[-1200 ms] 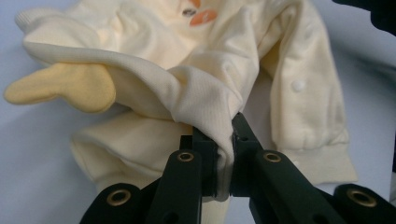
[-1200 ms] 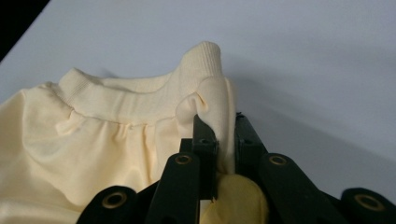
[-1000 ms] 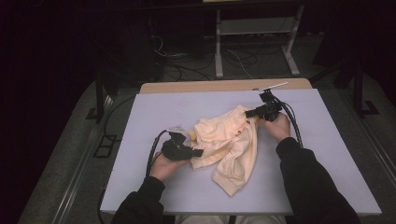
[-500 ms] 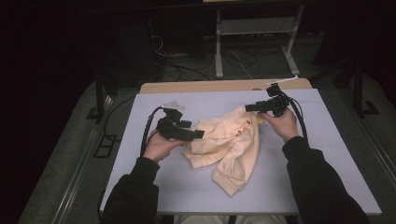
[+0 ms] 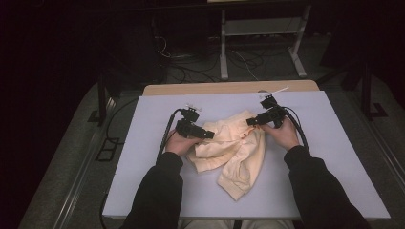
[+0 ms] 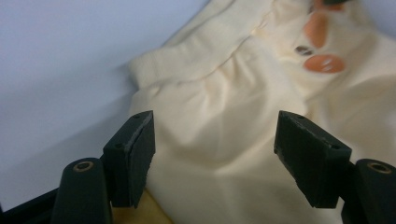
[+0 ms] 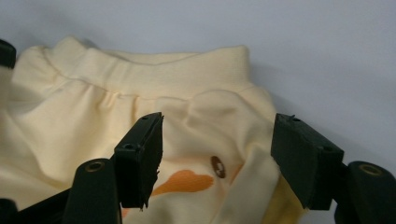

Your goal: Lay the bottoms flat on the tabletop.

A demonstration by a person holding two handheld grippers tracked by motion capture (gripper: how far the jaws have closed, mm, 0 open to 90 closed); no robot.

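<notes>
The garment [image 5: 234,148] between the two grippers is soft, matt cream cloth with a ribbed waistband and flat orange print. The table [image 5: 334,157] beneath them looks smooth, matt pale lavender. The jaw pads are dull black, rough-edged rubbery plastic.

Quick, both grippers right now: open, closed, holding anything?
Left gripper: open, jaws just opened, over the cream garment, not gripping.
Right gripper: open, just released, holding nothing.

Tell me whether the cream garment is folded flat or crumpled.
Crumpled: the cream garment lies bunched on the table, with overlapping folds and its waistband curled.
</notes>
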